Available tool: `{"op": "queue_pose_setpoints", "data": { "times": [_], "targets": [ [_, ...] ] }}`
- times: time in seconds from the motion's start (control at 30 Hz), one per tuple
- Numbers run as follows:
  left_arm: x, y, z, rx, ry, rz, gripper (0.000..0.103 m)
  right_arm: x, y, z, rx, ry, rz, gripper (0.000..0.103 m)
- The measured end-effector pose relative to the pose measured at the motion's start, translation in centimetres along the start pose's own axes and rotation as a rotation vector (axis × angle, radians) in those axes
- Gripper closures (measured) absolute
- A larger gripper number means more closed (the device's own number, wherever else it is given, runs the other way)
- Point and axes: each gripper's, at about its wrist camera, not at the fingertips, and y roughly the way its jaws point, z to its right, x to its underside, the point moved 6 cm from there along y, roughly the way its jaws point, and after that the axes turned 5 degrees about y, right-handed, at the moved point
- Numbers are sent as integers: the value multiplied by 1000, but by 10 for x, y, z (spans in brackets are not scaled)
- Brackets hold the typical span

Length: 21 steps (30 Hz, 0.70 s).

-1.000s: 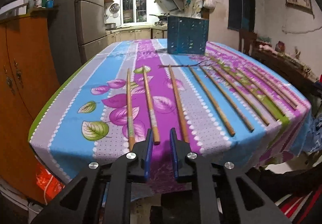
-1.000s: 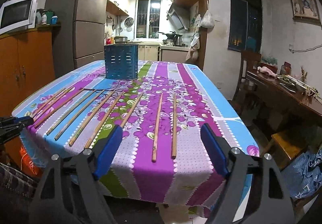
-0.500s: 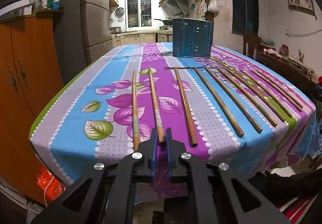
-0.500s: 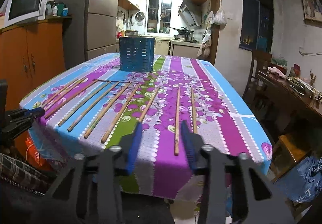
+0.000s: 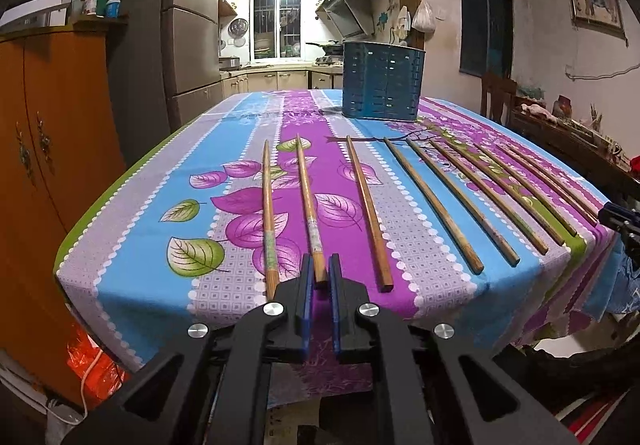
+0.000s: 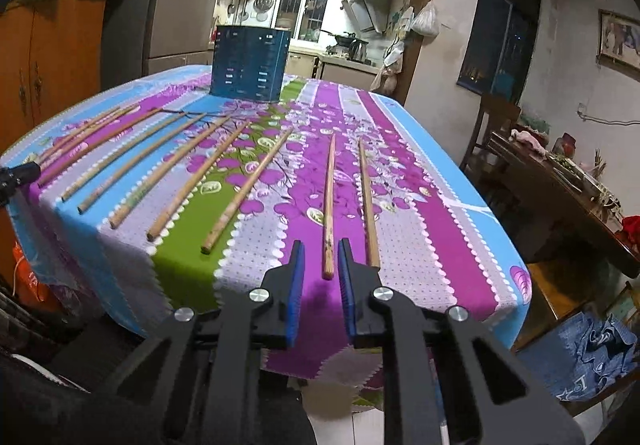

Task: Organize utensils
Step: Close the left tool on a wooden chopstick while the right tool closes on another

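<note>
A: Left gripper at the near tabletop edge, fingers nearly together around the second chopstick end. Clamped? Cannot tell.

B: Right gripper straddles another chopstick, fingers apart, not touching. Blue holder stands at the far end.

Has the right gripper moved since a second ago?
Yes. The right gripper advanced toward the table, narrowing around one chopstick.

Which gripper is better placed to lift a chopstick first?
Left. The left gripper already brackets its chopstick closely; the right gripper is wider around its chopstick.
</note>
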Motion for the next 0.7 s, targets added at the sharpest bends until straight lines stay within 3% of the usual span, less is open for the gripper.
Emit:
{"op": "queue_pose_setpoints", "data": {
  "times": [0.7],
  "targets": [
    [0,1,1,1,16,-10,94,5,18,6,-61,35,-45,92]
  ]
}}
